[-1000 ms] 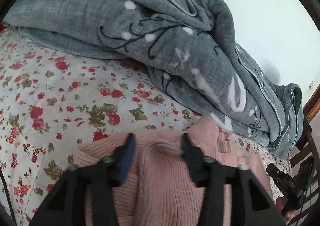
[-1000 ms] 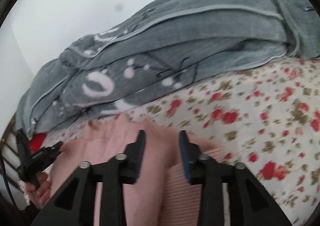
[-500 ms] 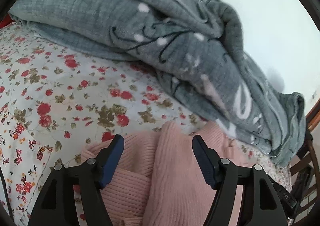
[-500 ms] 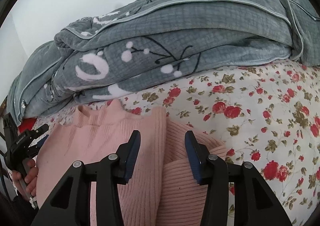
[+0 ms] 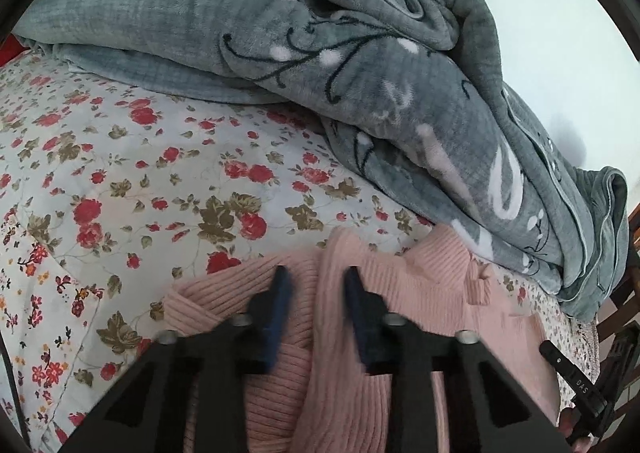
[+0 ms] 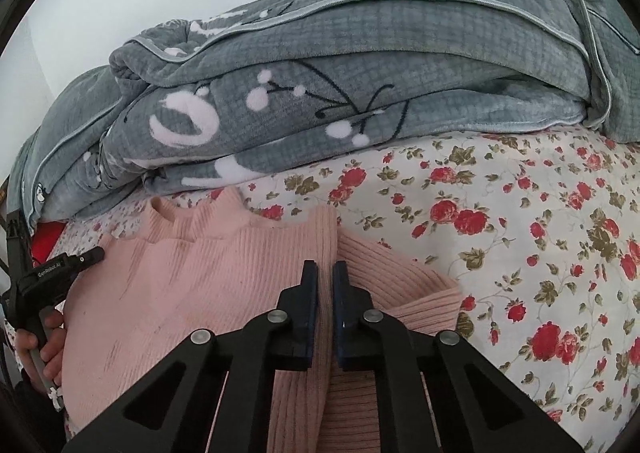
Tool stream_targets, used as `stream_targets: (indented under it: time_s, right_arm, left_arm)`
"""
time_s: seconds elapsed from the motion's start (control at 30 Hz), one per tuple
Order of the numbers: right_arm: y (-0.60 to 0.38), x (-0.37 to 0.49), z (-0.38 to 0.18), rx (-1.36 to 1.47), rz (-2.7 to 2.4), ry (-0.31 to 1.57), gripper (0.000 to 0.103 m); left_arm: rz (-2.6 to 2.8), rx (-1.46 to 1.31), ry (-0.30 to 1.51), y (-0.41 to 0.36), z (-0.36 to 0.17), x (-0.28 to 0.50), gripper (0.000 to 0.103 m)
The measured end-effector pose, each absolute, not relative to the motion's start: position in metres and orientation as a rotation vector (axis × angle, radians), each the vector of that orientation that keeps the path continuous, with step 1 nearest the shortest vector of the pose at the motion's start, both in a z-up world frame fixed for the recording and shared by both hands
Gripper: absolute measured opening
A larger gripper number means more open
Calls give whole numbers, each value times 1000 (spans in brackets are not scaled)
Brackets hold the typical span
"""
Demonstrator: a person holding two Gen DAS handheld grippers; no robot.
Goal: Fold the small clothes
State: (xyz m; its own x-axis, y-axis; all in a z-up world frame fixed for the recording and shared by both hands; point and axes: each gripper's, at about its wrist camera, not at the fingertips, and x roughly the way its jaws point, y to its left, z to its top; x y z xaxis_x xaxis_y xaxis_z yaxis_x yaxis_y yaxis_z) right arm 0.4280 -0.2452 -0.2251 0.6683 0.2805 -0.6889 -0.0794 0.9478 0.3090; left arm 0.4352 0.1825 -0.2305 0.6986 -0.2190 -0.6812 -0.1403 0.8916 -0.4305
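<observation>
Pink sweater [image 6: 224, 273] (ribbed) — right gripper [image 6: 325, 273] pinching

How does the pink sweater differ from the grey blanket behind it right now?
The sweater is pink, ribbed knit; the blanket is grey plush with white and black markings. The sweater lies low and nearly flat on the flowered sheet; the blanket is heaped in thick folds. The sweater has both tools on it, the right tool shut on a fold, the left tool closing on one; the blanket is untouched. Both rest on the sheet.
</observation>
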Motion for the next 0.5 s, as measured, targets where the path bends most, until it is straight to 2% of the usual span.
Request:
stream_targets:
  time_s: [0.13,0.5]
  right_arm:
    - [-250,427,-223,280,193,796,6]
    - [-258,429,-226,305,148,813,5]
  left_arm:
    - [-39,-515,753,189,-227,429,9]
    - [52,-542,747,199,-228,427,6]
